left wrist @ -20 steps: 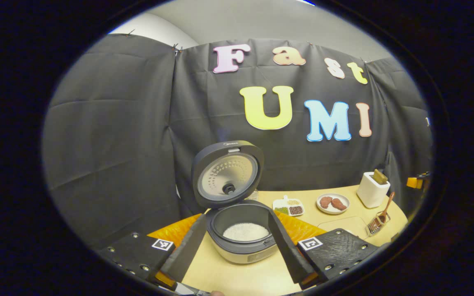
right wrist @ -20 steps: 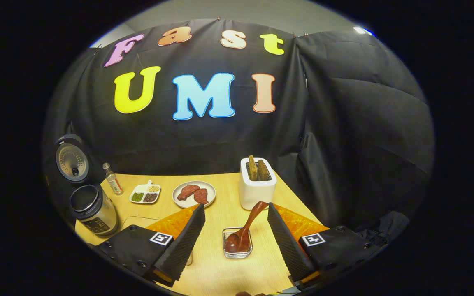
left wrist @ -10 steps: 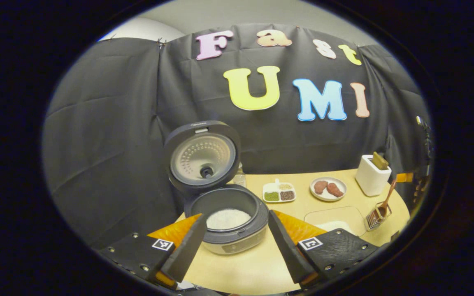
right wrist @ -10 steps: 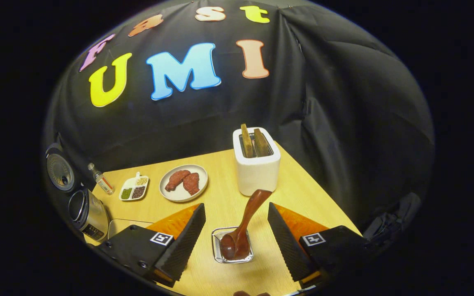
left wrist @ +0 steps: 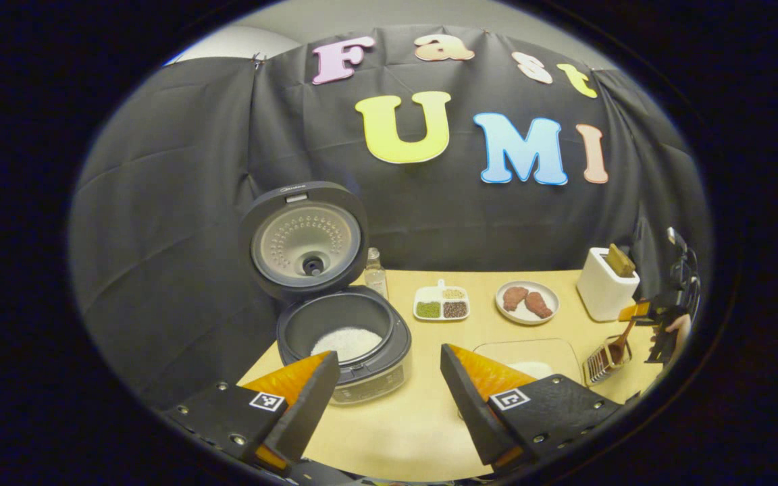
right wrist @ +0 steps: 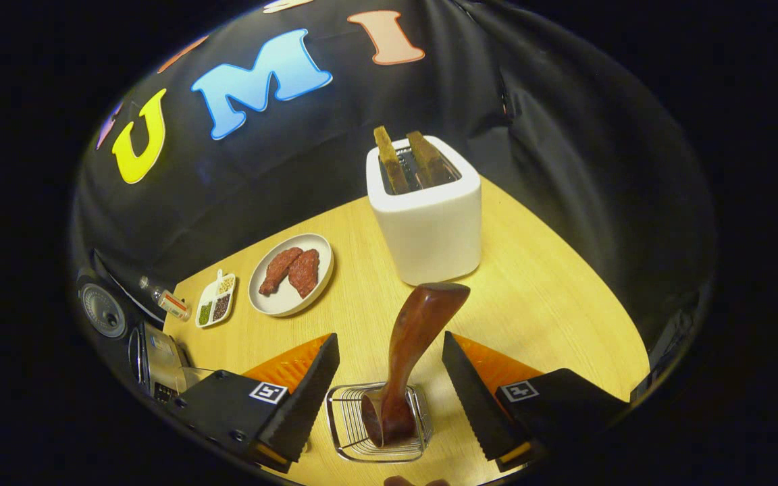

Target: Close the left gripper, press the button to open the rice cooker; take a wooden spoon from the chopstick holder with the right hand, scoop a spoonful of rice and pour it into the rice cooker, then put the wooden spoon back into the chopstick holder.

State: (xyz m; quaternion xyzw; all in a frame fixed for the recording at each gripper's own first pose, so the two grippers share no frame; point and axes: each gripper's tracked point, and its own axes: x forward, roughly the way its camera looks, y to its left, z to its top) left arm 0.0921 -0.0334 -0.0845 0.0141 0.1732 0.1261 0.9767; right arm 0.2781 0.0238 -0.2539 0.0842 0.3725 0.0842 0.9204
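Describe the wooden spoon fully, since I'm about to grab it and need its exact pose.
The wooden spoon is dark reddish-brown and glossy. Its bowl sits down in the wire chopstick holder, and its handle rises tilted toward the white toaster, ending in a broad flat tip. It stands between the open fingers of the right gripper, which do not touch it. In the left gripper view it is small, beside the toaster.
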